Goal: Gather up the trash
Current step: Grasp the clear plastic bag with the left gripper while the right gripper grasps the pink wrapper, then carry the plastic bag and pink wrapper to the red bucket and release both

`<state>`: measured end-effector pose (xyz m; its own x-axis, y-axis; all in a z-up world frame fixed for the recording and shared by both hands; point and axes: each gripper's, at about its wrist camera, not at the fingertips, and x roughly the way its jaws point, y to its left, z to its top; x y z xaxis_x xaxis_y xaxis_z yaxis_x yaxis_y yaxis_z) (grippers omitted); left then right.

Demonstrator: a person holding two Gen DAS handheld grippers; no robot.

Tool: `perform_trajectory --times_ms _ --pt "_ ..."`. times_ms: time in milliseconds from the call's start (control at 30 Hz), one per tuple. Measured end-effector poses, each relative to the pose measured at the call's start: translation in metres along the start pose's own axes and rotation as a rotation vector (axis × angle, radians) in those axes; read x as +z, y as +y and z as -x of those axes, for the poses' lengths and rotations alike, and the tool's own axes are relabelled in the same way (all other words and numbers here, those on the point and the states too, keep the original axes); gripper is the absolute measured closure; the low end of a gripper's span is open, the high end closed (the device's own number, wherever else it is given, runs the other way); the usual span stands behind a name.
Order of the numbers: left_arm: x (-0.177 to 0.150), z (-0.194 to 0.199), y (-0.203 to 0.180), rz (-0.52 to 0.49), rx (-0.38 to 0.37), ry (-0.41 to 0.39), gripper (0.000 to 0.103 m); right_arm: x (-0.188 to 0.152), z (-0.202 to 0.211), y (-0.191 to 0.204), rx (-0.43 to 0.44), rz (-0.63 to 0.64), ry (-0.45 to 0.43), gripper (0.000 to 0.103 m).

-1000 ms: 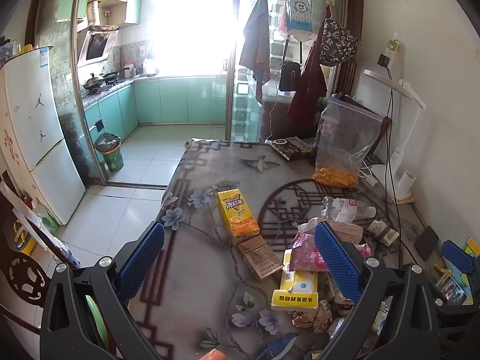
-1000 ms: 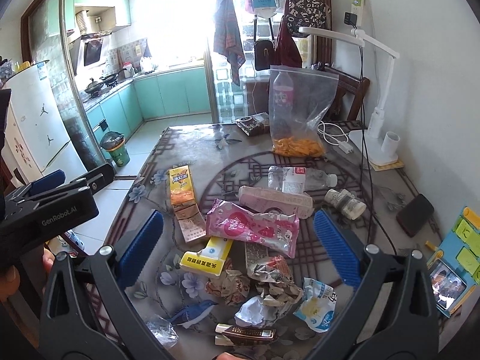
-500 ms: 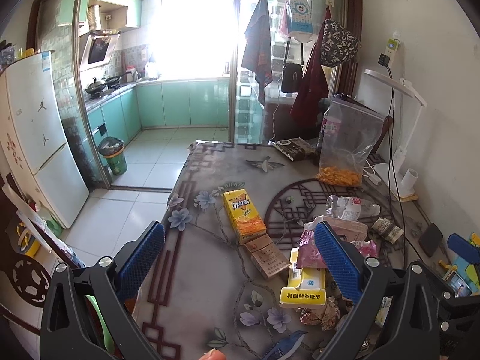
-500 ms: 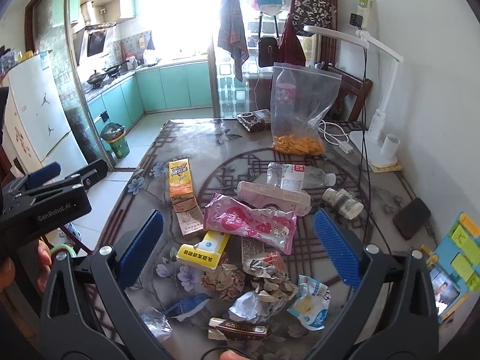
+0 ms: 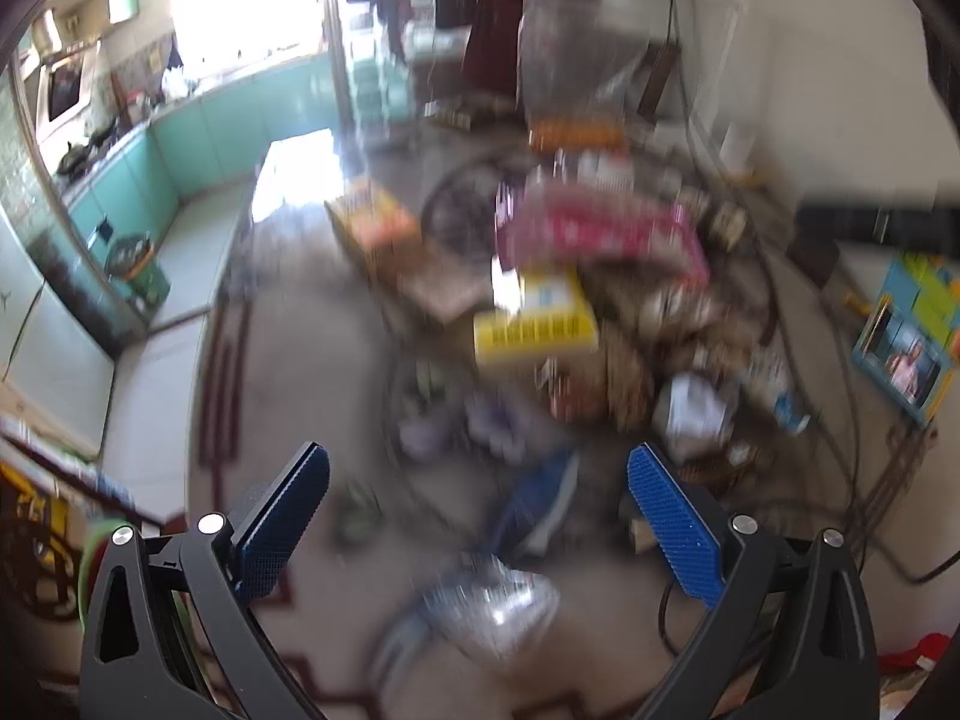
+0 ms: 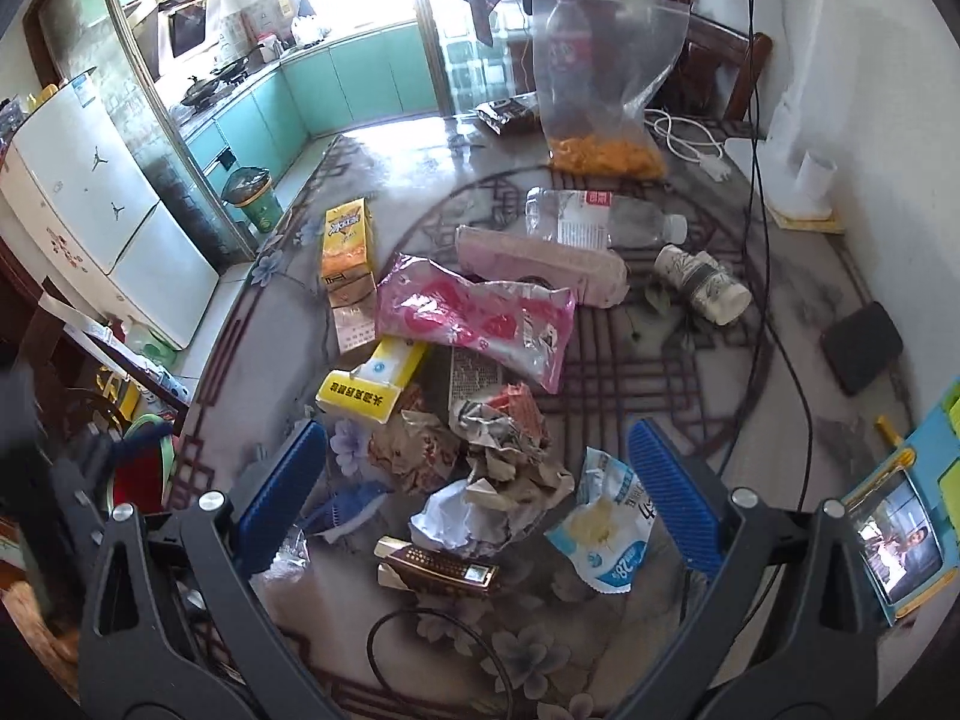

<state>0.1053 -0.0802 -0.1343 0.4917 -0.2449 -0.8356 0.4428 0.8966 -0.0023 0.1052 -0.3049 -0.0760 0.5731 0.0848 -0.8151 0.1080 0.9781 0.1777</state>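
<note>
From the left wrist view almost everything was smeared by blur, so I could trust only the rough layout: the left gripper (image 5: 478,516) had its fingers (image 5: 282,519) spread wide with nothing between them, hanging over the near end of the table (image 5: 288,372), where a crinkled clear wrapper (image 5: 489,606) lay just ahead of the opening and a yellow box (image 5: 536,321) sat further in with a pink wrapper (image 5: 600,234) beyond it. I judged that closing on such a blurred picture could have missed the thin wrapper or pushed it off the near edge, since it looked light and slippery. The right wrist view was sharp and gave me what the left could not: the right gripper (image 6: 477,495), likewise open and empty, hovered above the pile of trash, with crumpled paper (image 6: 498,474) between its fingers, a blue-and-white packet (image 6: 606,531) just beside the right finger, a brown pack (image 6: 438,567) in front, and a plastic bottle (image 6: 600,219) and a paper cup (image 6: 702,285) lying further off. It also showed a black cable (image 6: 780,324) running across the table near a dark phone (image 6: 861,345); I thought a careless sweep might have snagged the cable or taken the phone for rubbish. Only the left view showed the green bin (image 5: 135,267) on the kitchen floor clearly apart from the table.
</note>
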Motion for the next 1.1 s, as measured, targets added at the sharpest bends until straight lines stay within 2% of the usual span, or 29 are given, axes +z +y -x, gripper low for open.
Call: perform_trajectory --times_ms 133,233,333,400,433,467,500,533,567,600,700,867,933,1000,1067,1100 --pt "-0.026 -0.02 0.003 0.118 0.039 0.099 0.008 -0.007 -0.012 0.002 0.004 0.024 0.033 0.007" --pt "-0.041 -0.022 0.013 0.198 0.133 0.091 0.008 -0.01 -0.025 0.005 0.004 0.058 0.052 0.007" --pt "-0.05 -0.033 0.014 0.224 0.125 0.118 0.009 -0.001 -0.04 0.01 -0.021 0.119 0.043 0.007" --pt "-0.057 -0.044 0.013 0.237 0.098 0.16 0.026 0.01 -0.052 0.016 -0.037 0.188 0.037 0.007" --pt "-0.062 -0.05 0.014 0.252 0.077 0.187 0.044 0.017 -0.058 0.018 -0.04 0.217 0.035 0.007" --pt "-0.066 -0.054 0.015 0.27 0.053 0.204 0.053 0.025 -0.066 0.02 -0.038 0.249 0.039 0.007" --pt "-0.067 -0.052 0.019 0.275 0.057 0.191 0.057 0.031 -0.073 0.021 -0.034 0.268 0.048 0.007" --pt "-0.067 -0.051 0.019 0.271 0.037 0.177 0.077 0.037 -0.081 0.022 -0.029 0.291 0.063 0.007" --pt "-0.065 -0.048 0.019 0.274 0.022 0.17 0.087 0.042 -0.088 0.023 -0.029 0.312 0.076 0.007" --pt "-0.062 -0.044 0.02 0.282 0.006 0.156 0.09 0.047 -0.097 0.025 -0.036 0.343 0.094 0.007" --pt "-0.053 -0.028 0.027 0.311 -0.013 0.083 0.091 0.055 -0.122 0.031 -0.057 0.427 0.146 0.007" --pt "-0.035 -0.003 0.04 0.348 0.003 -0.039 0.092 0.053 -0.15 0.036 -0.116 0.533 0.198 0.007" --pt "-0.028 0.009 0.048 0.369 0.007 -0.075 0.092 0.049 -0.16 0.037 -0.154 0.574 0.217 0.022" --pt "-0.02 0.013 0.056 0.392 0.012 -0.096 0.092 0.049 -0.168 0.037 -0.162 0.587 0.247 0.062" --pt "-0.018 0.013 0.06 0.43 0.004 -0.108 0.092 0.047 -0.171 0.035 -0.161 0.579 0.261 0.066" --pt "-0.018 0.015 0.066 0.456 -0.01 -0.109 0.092 0.046 -0.17 0.035 -0.158 0.576 0.256 0.072"
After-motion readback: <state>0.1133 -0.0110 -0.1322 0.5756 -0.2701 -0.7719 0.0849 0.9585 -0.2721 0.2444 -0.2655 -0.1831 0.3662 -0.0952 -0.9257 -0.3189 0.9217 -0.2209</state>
